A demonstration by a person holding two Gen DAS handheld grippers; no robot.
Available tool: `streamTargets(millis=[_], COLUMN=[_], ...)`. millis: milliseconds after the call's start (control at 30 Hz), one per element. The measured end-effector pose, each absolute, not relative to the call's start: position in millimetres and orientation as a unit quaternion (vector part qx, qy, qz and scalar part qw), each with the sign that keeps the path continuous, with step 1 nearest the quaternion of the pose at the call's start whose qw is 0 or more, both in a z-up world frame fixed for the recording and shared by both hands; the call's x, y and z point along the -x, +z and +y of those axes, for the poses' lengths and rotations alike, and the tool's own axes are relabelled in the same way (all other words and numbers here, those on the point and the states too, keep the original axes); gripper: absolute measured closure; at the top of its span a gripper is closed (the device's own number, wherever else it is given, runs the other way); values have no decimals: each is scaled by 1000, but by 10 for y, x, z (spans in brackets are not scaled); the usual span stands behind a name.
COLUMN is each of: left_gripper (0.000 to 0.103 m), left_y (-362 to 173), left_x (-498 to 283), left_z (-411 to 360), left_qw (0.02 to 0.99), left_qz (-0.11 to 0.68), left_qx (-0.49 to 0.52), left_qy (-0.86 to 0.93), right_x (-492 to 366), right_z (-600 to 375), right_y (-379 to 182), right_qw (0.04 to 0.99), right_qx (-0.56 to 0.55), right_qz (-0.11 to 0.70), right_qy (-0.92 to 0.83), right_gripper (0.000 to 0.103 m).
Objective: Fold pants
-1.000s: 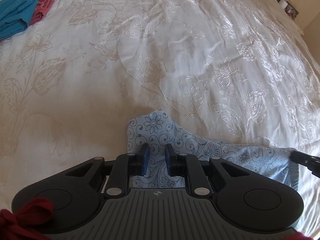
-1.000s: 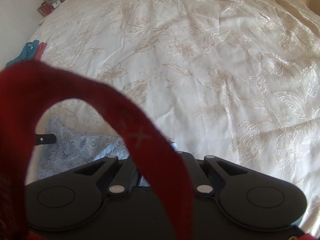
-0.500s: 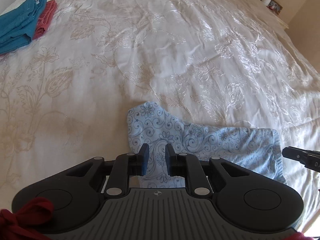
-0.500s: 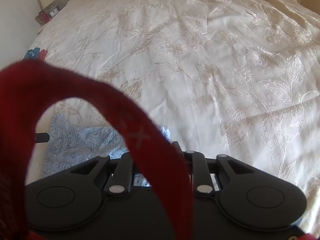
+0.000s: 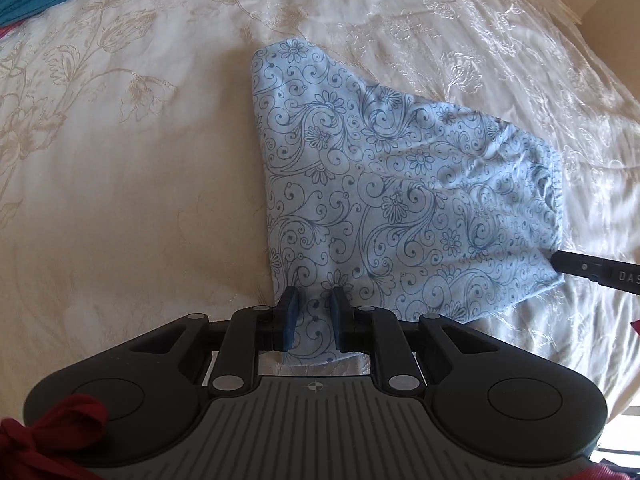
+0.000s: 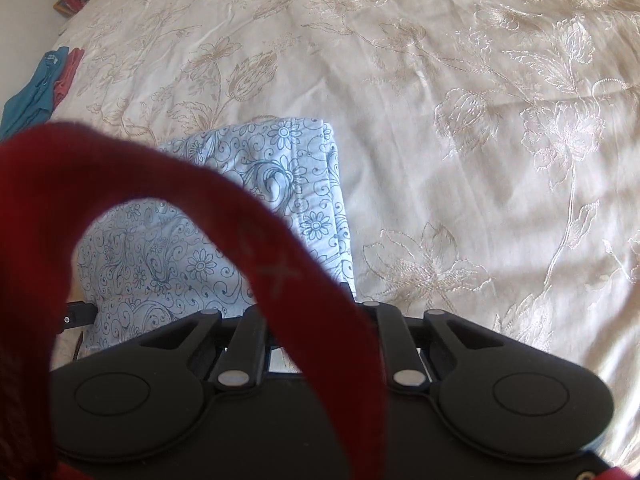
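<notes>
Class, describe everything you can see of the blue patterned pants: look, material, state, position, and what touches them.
The pants look like thin, light blue woven cloth printed with dark blue swirls and daisies. They lie folded and mostly flat on the cream embroidered bedspread, with a gathered edge on the right. The left gripper has its blue fingers either side of the near edge; the right gripper meets the right corner, its grasp hidden.

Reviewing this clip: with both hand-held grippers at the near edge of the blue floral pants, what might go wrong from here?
1. The left hand-held gripper has only the very edge of the pants between its blue pads, so the cloth may slip out.
2. A red strap covers the right hand-held gripper's fingers in its own view, so its grip cannot be checked.
3. The bedspread is soft; a finger may snag it.
</notes>
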State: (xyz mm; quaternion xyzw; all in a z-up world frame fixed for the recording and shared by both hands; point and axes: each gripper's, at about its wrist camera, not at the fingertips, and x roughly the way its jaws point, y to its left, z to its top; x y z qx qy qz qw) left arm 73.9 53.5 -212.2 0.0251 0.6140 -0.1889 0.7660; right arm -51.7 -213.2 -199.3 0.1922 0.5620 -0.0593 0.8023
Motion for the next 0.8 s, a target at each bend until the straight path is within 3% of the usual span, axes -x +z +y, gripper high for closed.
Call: streamTargets(millis=[233, 333, 467, 800], left_gripper=[83, 84, 83, 72], left_y=[-2116, -1948, -1722, -1921], left_x=[-677, -663, -749, -1166], left_z=[597, 684, 725, 543], left_qw=[760, 770, 800, 787], left_qz=[623, 612, 570, 587], left_qx=[-25, -8, -3, 5], left_qy=[-183, -179, -186, -188], right_x=[623, 684, 717, 274], right_z=[-2178, -2250, -2323, -2346], right_y=[-1986, -1837, -1658, -1854], right_qw=[802, 813, 844, 835], right_qx=[-196, -231, -227, -194], right_qz=[559, 531, 481, 514], right_qy=[-73, -70, -70, -14], right_gripper=[81, 69, 42, 43])
